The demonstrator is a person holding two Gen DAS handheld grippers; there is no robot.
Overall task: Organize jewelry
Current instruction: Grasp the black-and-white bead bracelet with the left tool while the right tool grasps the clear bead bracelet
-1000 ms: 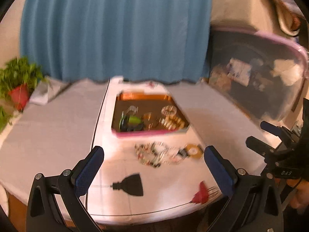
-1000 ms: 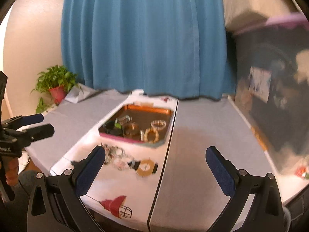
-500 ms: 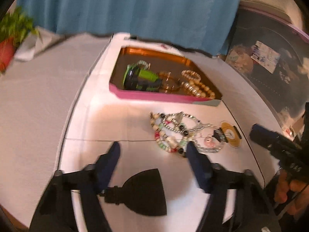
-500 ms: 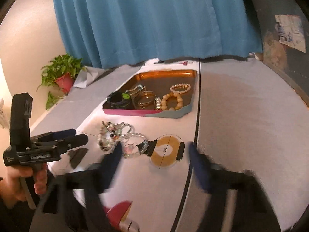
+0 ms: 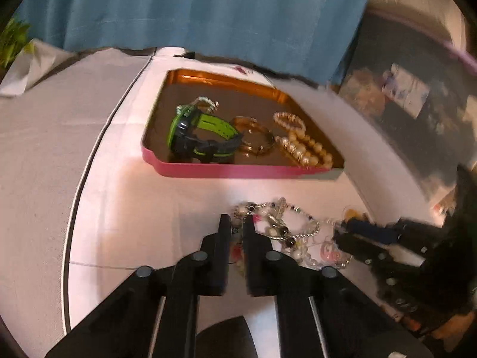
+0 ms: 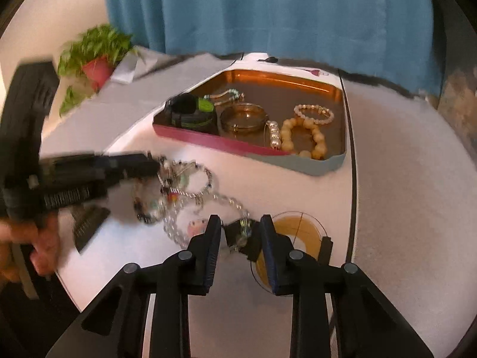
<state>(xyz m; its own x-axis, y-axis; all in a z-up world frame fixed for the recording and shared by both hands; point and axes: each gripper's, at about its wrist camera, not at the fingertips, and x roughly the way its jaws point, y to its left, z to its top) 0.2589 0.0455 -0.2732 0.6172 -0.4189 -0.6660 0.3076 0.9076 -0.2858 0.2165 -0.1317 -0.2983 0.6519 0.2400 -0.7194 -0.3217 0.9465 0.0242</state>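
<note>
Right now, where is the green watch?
The green watch lies in the tray, at its left end in both wrist views, beside the gold bangle.

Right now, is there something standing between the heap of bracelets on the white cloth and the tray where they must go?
Nothing visible: between the tangled bracelets and the tray lies only bare white cloth. The tray's low pink wall must be cleared, and a green watch, a bangle and bead bracelets already fill much of it.
</note>
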